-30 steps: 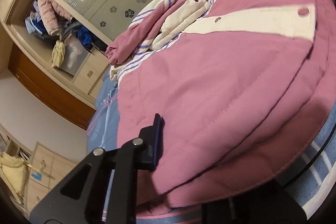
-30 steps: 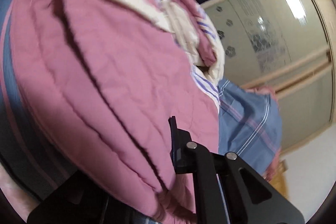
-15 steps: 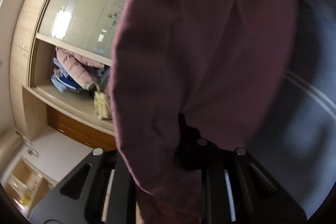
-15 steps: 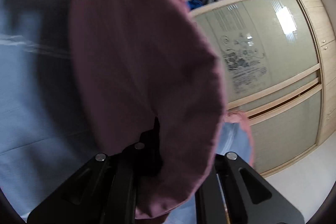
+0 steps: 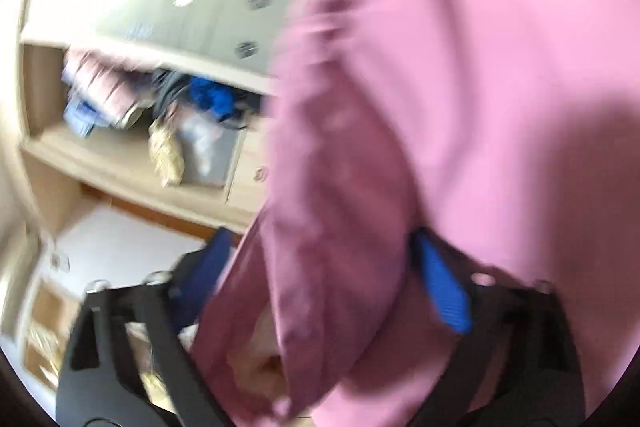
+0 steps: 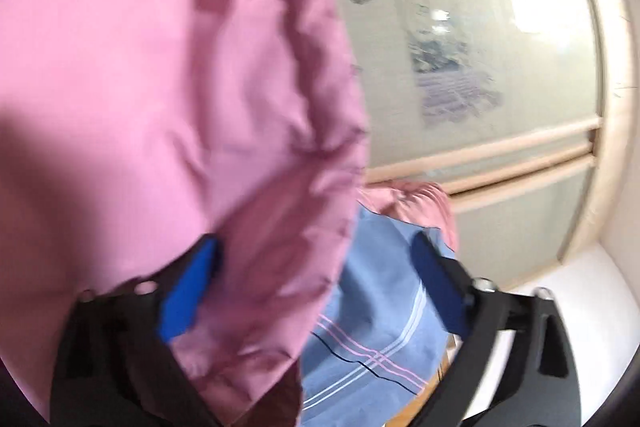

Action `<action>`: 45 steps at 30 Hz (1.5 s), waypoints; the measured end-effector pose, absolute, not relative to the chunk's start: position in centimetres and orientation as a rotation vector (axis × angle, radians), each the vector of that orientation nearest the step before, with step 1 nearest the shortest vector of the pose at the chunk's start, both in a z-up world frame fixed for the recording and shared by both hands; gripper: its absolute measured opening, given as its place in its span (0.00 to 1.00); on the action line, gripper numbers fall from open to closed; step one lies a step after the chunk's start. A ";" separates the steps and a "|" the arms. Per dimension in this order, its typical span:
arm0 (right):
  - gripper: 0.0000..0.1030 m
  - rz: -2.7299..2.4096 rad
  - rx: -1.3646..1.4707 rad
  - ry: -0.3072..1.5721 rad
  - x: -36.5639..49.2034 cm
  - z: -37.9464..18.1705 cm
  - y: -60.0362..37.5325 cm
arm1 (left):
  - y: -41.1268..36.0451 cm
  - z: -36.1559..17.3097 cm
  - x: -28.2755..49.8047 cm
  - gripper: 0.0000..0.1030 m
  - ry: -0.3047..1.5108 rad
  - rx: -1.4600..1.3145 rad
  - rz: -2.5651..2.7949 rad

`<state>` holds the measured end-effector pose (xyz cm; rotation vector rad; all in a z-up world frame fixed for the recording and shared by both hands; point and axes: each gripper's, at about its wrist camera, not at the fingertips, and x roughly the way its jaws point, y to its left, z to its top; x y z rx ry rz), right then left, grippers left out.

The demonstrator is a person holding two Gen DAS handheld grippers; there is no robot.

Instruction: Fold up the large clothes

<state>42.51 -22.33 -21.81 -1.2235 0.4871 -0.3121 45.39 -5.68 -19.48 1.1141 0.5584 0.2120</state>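
While both wrist views are blurring, the left gripper [image 5: 320,267] and right gripper [image 6: 316,267] are standing with jaws wide, having just been opening; the pink jacket [image 5: 460,67] is draping loosely between them, filling the right of the left view and the left of the right view, above the blue bedsheet [image 6: 372,327].

the large pink quilted fabric garment [image 5: 460,75] hung close before both cameras, blurred. in the left wrist view it filled the right side, a darker rumpled fold of it dropping down between the gripper's blue pads. in the right wrist view the same garment [image 6: 152,75] covered the left side, its puckered stitched edge curving down the middle, its lower folds drooping by the left blue pad.
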 end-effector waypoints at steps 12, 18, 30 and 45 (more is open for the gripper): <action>0.99 -0.403 -0.464 0.419 38.7 -6.3 -27.8 | -1.5 -7.2 39.7 0.98 0.450 0.473 0.086; 0.99 -0.134 -0.100 0.661 39.9 -17.7 -24.6 | -5.7 -17.4 41.4 0.98 0.638 0.140 -0.097; 0.99 -0.294 -0.250 0.606 46.5 -21.9 -28.5 | -0.1 -20.5 51.5 0.98 0.628 0.206 0.147; 0.99 -0.227 0.205 0.286 31.2 -21.3 -31.3 | 4.8 -17.5 36.0 0.98 0.232 -0.198 -0.032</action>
